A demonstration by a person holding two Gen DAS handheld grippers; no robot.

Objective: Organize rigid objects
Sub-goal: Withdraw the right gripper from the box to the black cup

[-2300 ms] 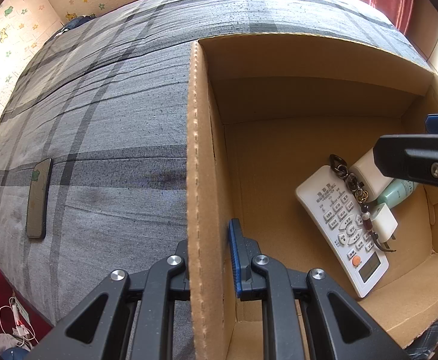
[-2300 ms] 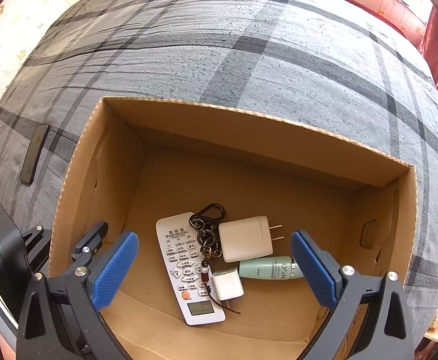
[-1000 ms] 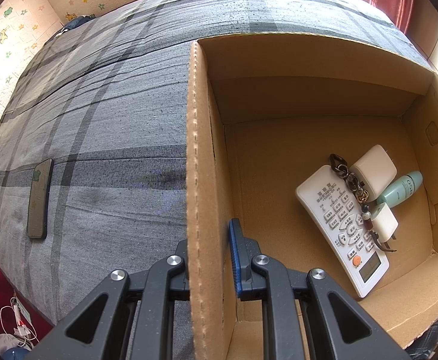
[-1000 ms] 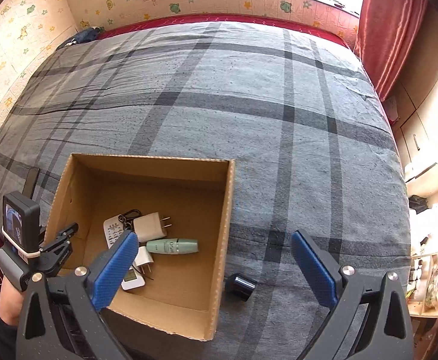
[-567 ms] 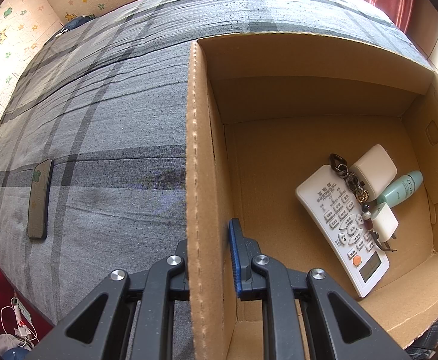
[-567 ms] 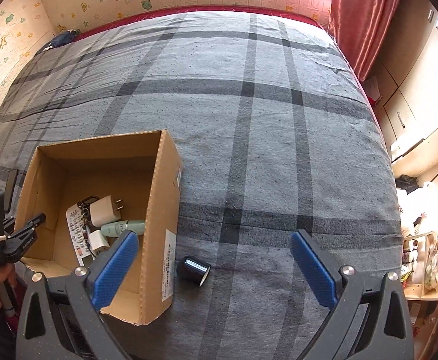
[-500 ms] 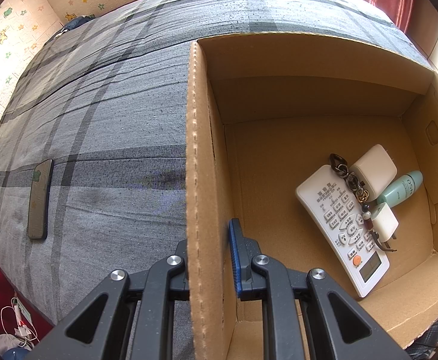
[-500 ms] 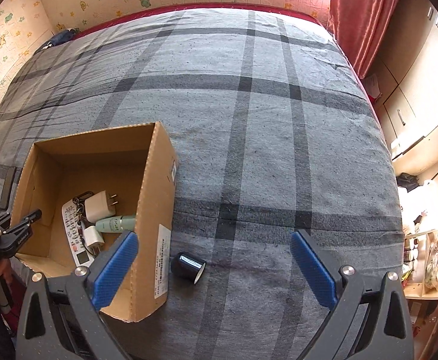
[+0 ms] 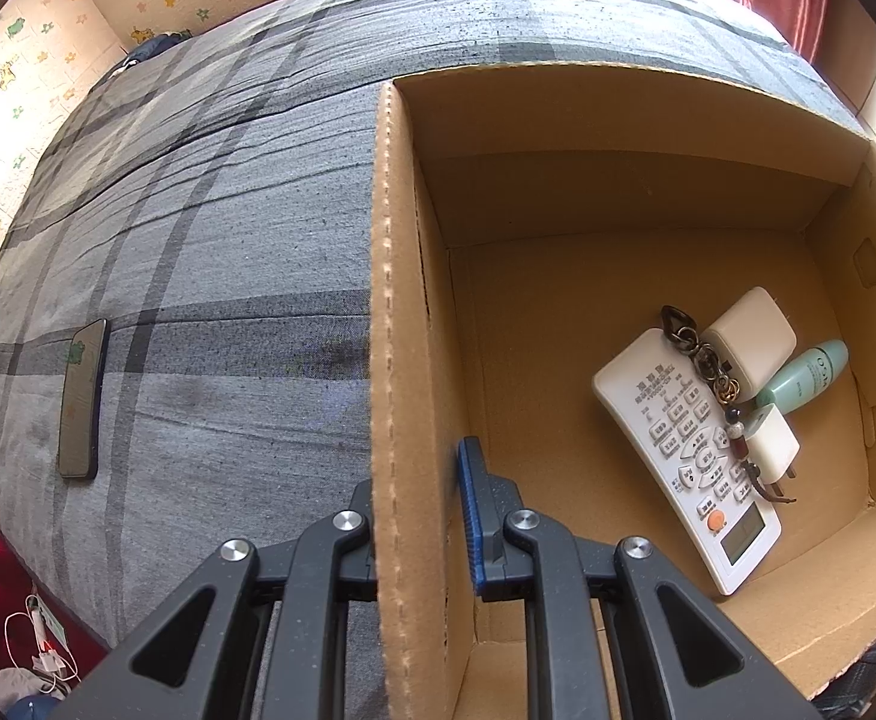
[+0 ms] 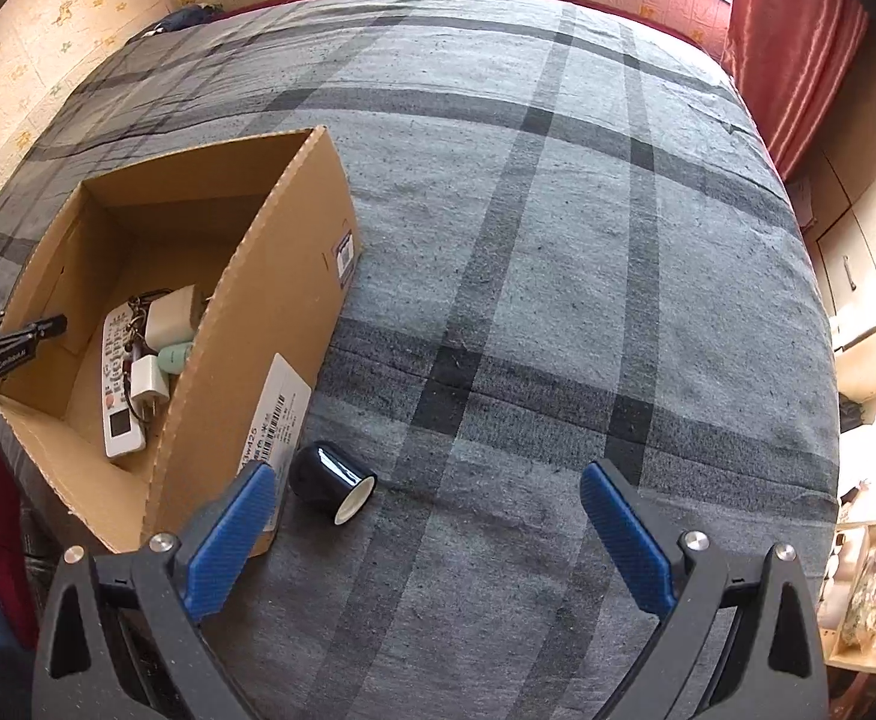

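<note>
Left gripper (image 9: 420,516): its fingers are clamped on the near wall of the cardboard box (image 9: 387,312), one outside and one inside, steadying it on the bed (image 10: 558,300).
Right gripper (image 10: 426,534): fingers spread wide with nothing between them, above the bedcover.
Dark cup (image 10: 330,480): lies on its side just beside the box's outer wall, at about 10 o'clock from the right gripper, pale mouth facing the camera.
Already boxed: remote control (image 9: 684,450), two white chargers (image 9: 750,342), keychain (image 9: 702,354) and green tube (image 9: 807,375).
Risk, rolling: a round cup on soft bedding may roll off (a one-sided nudge would do it).
Risk, collision: the cup sits so close to the box that the left-hand finger could strike the cardboard and shift it.
Risk, leftover: the phone (image 9: 81,399) at 9 o'clock of the box could be overlooked.
</note>
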